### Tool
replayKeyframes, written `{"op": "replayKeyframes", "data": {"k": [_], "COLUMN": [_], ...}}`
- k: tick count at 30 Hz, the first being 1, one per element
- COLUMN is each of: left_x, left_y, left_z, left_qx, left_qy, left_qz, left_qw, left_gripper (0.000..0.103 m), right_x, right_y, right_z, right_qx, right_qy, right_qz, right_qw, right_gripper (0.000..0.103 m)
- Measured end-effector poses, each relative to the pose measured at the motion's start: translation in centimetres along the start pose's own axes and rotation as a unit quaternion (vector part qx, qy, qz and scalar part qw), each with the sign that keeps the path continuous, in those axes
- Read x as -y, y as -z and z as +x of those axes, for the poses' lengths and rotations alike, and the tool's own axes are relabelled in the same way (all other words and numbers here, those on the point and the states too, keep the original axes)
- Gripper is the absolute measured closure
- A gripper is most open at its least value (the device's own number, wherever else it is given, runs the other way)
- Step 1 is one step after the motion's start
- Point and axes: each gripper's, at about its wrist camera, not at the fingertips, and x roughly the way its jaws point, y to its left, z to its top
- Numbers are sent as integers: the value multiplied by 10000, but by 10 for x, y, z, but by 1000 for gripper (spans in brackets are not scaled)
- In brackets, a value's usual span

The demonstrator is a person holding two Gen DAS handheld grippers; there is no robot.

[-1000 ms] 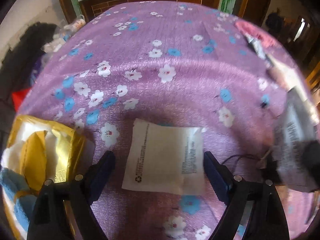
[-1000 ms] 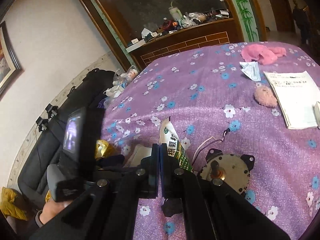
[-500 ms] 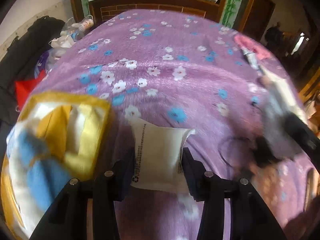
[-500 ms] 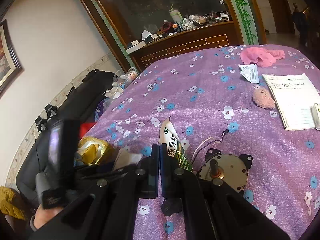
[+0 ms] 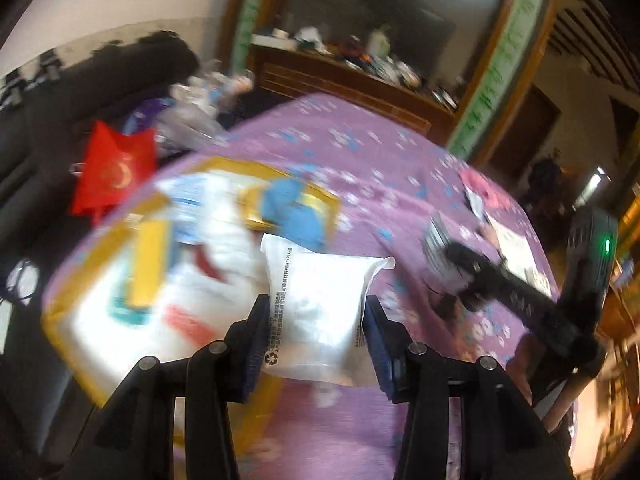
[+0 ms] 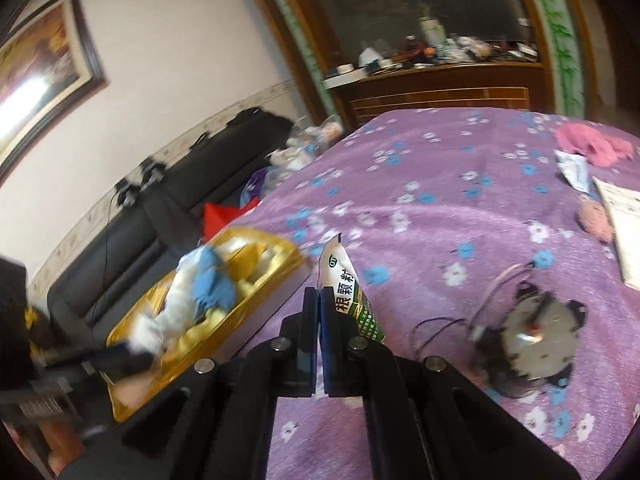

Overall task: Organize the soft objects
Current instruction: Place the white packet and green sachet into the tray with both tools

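Your left tongs [image 5: 314,330]: jaws part-closed, pinching white pouch [image 5: 316,304] at frame centre (blurred), gold box [image 5: 120,240] behind, left. Your right tongs [image 6: 319,340]: jaws shut on green-white packet [image 6: 352,296], centre frame; motor [image 6: 536,336] lower right on purple cloth [image 6: 440,184].
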Motion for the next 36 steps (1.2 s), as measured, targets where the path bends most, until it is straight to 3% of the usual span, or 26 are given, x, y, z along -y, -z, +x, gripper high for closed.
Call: {"op": "replayKeyframes", "data": {"k": [5,10,19,21,23,25,27,31,32,34,36], "left_x": [-43,-75,-92,-93,-93,-88,-89,-97,-98,-98,-93], "left_y": [-7,-3,-2,-2,0,3,5,6,6,7,11], "left_z": [-11,-3,16,23,32,39,39,30,27,17,5], "left_qx": [122,41,-16,-106,-290,-414,-405,-314,-256,-77,208], "left_qy": [-277,-274,-461,-433,-336,-311,-221,-20,-31,-78,-275], "left_qz": [-220,-422,-305,-300,-225,-7,-29,-283,-335,-383,-258], "left_qw": [9993,9987,9985,9986,9988,9987,9989,9991,9991,9992,9991], "left_gripper": [55,54,54,54,51,48,36,23,19,12,8], "right_x": [-23,-49,-81,-83,-86,-92,-99,-94,-91,-86,-85], "right_y": [0,-19,-57,-56,-51,-45,-41,-43,-42,-35,-20], "right_z": [3,17,89,113,127,136,131,96,85,64,44], "right_qx": [-149,-279,-480,-682,-849,-893,-850,-429,-343,-283,-212], "right_qy": [-93,-209,151,238,71,159,189,24,-43,-189,-360], "right_qz": [-201,-310,-515,-311,-239,-307,-384,-114,-6,235,425], "right_qw": [9996,9989,9974,9969,9961,9954,9955,9990,9994,9991,9982], "right_gripper": [102,102,102,102,101,100,98,56,51,50,38]}}
